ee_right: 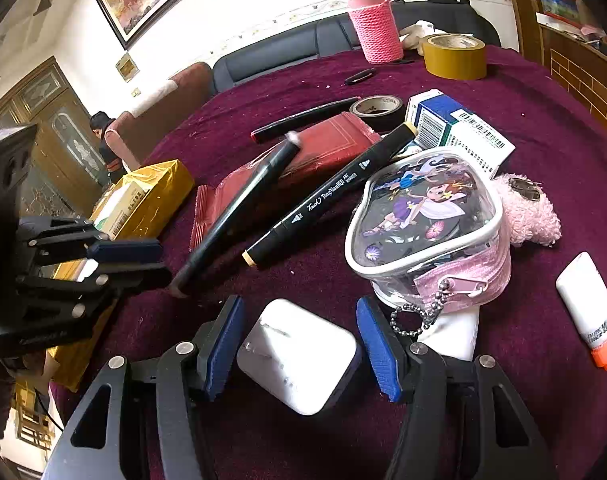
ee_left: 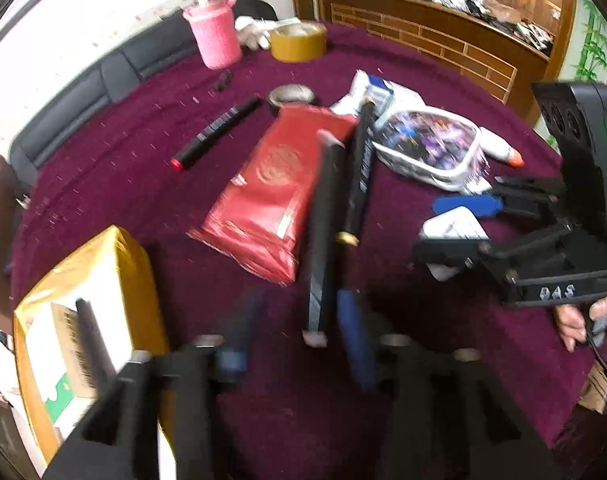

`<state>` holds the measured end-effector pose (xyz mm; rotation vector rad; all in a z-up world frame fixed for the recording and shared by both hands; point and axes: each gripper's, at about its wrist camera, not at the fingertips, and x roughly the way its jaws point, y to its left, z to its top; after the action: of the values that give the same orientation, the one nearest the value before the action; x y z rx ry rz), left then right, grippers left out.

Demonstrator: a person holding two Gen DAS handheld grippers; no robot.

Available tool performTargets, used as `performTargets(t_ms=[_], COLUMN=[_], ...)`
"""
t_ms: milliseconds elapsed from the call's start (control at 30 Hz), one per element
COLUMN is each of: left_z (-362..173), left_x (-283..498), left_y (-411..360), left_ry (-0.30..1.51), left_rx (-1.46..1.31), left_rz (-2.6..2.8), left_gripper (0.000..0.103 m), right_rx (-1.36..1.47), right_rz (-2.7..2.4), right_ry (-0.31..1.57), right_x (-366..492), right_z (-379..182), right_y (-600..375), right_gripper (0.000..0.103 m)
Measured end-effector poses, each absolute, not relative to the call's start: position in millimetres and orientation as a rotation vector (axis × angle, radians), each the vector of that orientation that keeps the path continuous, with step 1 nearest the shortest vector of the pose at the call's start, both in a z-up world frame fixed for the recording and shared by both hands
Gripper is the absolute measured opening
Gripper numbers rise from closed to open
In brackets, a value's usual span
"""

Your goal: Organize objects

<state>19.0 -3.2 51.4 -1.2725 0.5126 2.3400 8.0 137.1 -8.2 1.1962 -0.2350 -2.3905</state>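
On the maroon tablecloth, a gold box stands open at the left edge and holds a brush and printed cartons; in the right wrist view the same box shows a white carton inside. Near the right gripper, a clear pouch with a fairy print and white piping holds items too indistinct to name, and a pink pompom lies against its far side. Left gripper: its blue pads are blurred, and a black marker rises between them, its far end over a red packet; whether the pads press the marker cannot be told from either view. In the right wrist view this marker slants from the left gripper up across the red packet. A second marker, capped in yellow, lies just beside it and is touched by neither gripper. Right gripper: jaws apart, blue pads flanking a white charger that sits between them without visible contact. Farther back stand a pink-sleeved flask, a tan tape roll, a black tape roll, a third marker and blue-white cartons. A white tube with an orange cap lies well apart at right.
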Motion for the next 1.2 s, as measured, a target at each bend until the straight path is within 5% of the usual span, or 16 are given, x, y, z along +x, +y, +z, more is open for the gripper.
performTargets(t_ms=[33,200,267,833,900,1200], left_z=[51.6,31.8,18.7,9.9,14.1,58.1], left_x=[15.6,-1.5,-4.3,27.5,28.0,71.5], left_y=[-2.4,19.4,31.2,47.5,40.5,-12.7], left_ry=[0.507,0.527,0.591,0.702,0.615,0.288], left_rx=[-1.265,-1.279,-1.307,-1.169,-1.202,-1.102], left_rz=[2.361,2.331,2.294,2.448,2.430,2.482], left_gripper=[0.066,0.060,0.017,0.014,0.014,0.014], right_rx=[1.196,1.194,1.193,1.183,1.210,1.247], right_rz=[-2.392,-2.392,-2.385,-2.407,-2.447,-2.473], right_ry=[-0.233,-0.236,-0.250,-0.165,-0.149,-0.207], right_x=[9.1,10.0,8.4,12.0,12.9,36.1], right_z=[-8.1,-8.5,-9.0,-9.0,-7.8,3.5], right_y=[136.9,138.1,139.9,130.3,130.4,133.6], right_gripper=[0.063,0.063,0.063,0.070,0.059,0.047])
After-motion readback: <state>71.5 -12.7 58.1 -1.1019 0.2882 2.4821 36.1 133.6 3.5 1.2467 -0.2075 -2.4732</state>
